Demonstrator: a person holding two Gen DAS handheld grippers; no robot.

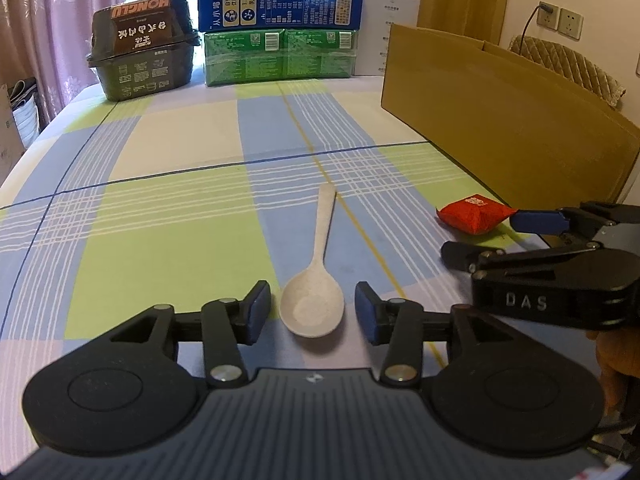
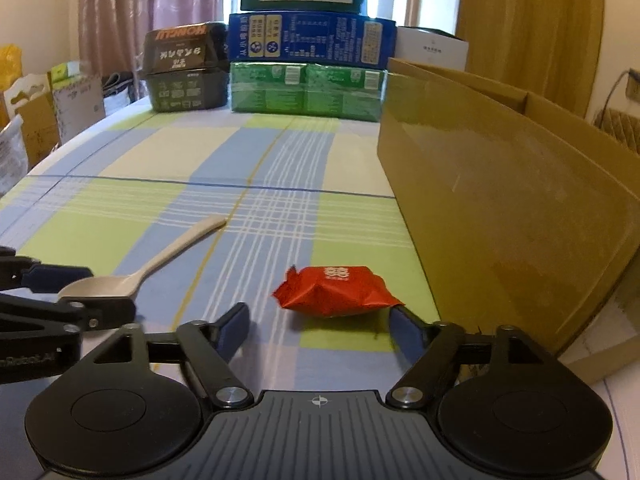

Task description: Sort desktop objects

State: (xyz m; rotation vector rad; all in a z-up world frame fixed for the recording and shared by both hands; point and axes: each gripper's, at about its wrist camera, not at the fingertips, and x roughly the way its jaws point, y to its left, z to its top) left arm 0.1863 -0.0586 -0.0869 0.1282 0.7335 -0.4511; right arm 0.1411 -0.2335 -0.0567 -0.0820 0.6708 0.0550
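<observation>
Plaid tablecloth (image 1: pixel 160 208), left gripper (image 1: pixel 312 312) spread around spoon (image 1: pixel 316 280) bowl, right gripper (image 2: pixel 320 326) spread near red packet (image 2: pixel 340 290)

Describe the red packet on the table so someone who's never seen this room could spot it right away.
Find the big cardboard box on the right side of the checked tablecloth. Just in front of its near corner lies the red packet, between the open fingers of the right gripper. It is the only red thing there, crinkled and foil-like with white print on top, unlike the plain cream spoon to its left.

A cream spoon (image 1: pixel 316 276) lies flat, near a crinkled red packet (image 1: pixel 474 214).
</observation>
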